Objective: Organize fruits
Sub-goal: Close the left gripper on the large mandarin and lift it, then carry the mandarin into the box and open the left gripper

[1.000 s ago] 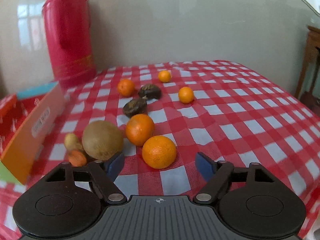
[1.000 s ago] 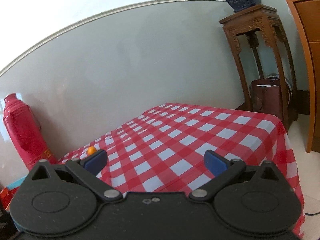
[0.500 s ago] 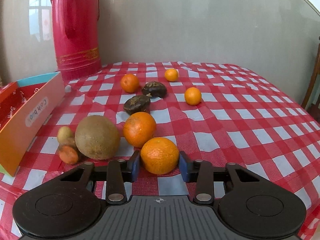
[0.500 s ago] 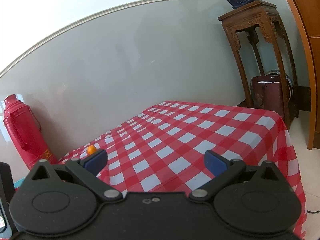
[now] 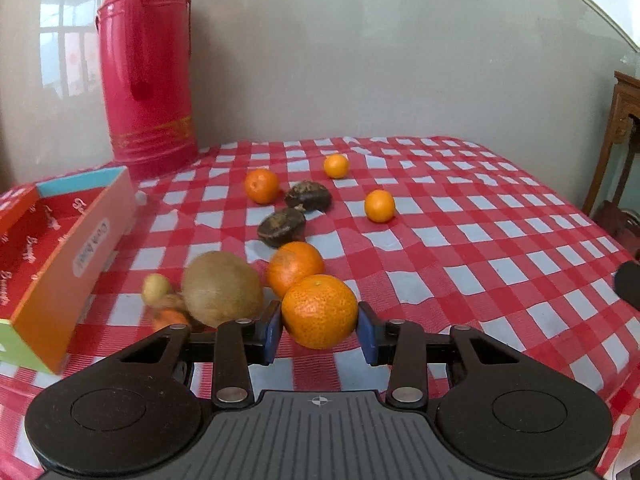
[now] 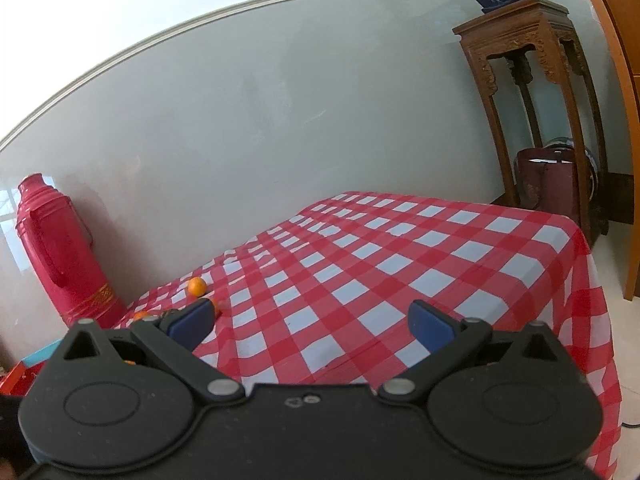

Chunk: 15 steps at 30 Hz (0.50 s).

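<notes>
So the left tool (image 5: 319,326) is clamped on the nearest orange (image 5: 319,311), with both blue pads pressed flat against its sides after the jaws were just being closed around it. The orange looks to be held a touch above the red-and-white checked surface (image 5: 480,240), though whether it's fully clear of the cloth can't really be told.

Just behind it, a second orange (image 5: 294,267) is sat almost touching the held one. To the left of that, a brown kiwi (image 5: 222,289) is parked, with a small yellowish fruit (image 5: 157,289) and an orange scrap of something (image 5: 170,317) tucked against its left side; that bit is blurred. Further back, two dark wrinkly fruits (image 5: 282,227) are lying near each other, and three small mandarins (image 5: 379,205) are scattered around them.

An open cardboard box (image 5: 68,240) with a red printed inside is placed at the left edge, and a tall red thermos (image 5: 146,80) is stood behind it against the grey wall.

The right tool (image 6: 312,320) is held with its jaws spread wide, nothing caught between them, and is pointed across a bare stretch of the cloth, well apart from the fruit. A carved wooden stand (image 6: 532,100) is seen in the corner behind.
</notes>
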Each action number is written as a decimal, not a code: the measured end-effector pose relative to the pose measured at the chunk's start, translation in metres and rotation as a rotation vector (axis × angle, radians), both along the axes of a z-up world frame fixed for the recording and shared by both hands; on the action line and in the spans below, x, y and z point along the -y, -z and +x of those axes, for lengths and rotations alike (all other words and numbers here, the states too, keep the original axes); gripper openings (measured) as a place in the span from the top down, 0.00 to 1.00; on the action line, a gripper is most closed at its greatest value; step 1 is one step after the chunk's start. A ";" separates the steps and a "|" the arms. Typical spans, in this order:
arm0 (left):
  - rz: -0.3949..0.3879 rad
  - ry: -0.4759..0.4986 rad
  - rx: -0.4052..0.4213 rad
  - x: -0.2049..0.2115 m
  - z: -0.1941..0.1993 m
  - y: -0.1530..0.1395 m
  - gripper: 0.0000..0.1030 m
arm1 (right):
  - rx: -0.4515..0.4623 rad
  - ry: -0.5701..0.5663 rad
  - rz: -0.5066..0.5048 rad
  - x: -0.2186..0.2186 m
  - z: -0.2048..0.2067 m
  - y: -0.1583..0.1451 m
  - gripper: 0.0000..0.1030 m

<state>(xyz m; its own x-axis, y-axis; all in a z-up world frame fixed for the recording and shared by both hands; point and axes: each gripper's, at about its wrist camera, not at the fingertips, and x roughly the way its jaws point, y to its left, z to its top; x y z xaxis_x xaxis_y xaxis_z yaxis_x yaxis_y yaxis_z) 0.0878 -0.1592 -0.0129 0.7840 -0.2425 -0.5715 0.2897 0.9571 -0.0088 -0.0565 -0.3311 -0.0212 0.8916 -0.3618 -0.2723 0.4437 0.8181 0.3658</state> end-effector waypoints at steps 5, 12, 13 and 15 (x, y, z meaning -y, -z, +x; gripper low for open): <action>0.016 -0.009 0.040 -0.020 -0.007 -0.013 0.62 | -0.010 -0.028 -0.005 -0.009 0.005 0.000 0.05; 0.044 -0.072 0.102 -0.061 -0.007 -0.030 0.62 | -0.027 -0.079 -0.030 -0.028 0.016 -0.001 0.05; 0.049 -0.089 0.109 -0.069 -0.006 -0.033 0.62 | -0.029 -0.087 -0.032 -0.030 0.018 -0.001 0.05; 0.060 -0.124 0.123 -0.084 -0.001 -0.037 0.62 | -0.032 -0.102 -0.036 -0.035 0.022 -0.001 0.05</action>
<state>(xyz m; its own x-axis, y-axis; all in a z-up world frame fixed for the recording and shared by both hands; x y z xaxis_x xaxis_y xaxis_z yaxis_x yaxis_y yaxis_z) 0.0866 -0.0755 0.0236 0.8705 -0.1076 -0.4803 0.1646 0.9833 0.0779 -0.0350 -0.2958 -0.0200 0.9154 -0.2798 -0.2892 0.3684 0.8720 0.3223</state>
